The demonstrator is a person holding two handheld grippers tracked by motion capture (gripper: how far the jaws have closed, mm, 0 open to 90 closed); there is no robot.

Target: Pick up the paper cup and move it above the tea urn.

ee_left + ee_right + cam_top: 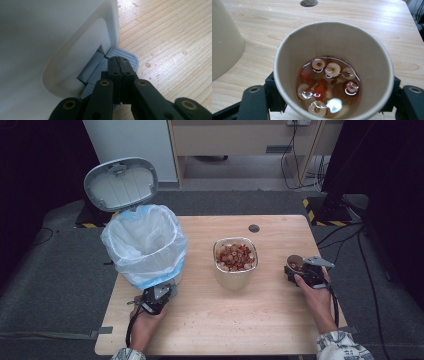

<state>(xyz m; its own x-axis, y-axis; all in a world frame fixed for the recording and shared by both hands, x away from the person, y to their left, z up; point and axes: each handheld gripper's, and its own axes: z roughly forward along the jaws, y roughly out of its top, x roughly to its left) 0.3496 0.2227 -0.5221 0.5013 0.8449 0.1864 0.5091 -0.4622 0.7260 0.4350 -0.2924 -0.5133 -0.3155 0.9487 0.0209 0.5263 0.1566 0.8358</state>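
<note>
the left gripper (119, 60) was shut tight with nothing in it, and its tips pressed on the grey pedal (125, 56) at the foot of the white bin (145, 245), whose lid (120, 182) stood open. the right gripper (300, 270) held a paper cup (333, 72) of fruit slices in water, upright near the table's (225, 320) right edge, beside the bowl (235, 262).

Open bench (260, 315) lies bare across the near side; farther back, a lined pedal bin (145, 245) and a container of sliced fruit (235, 260) block the left and centre.
</note>
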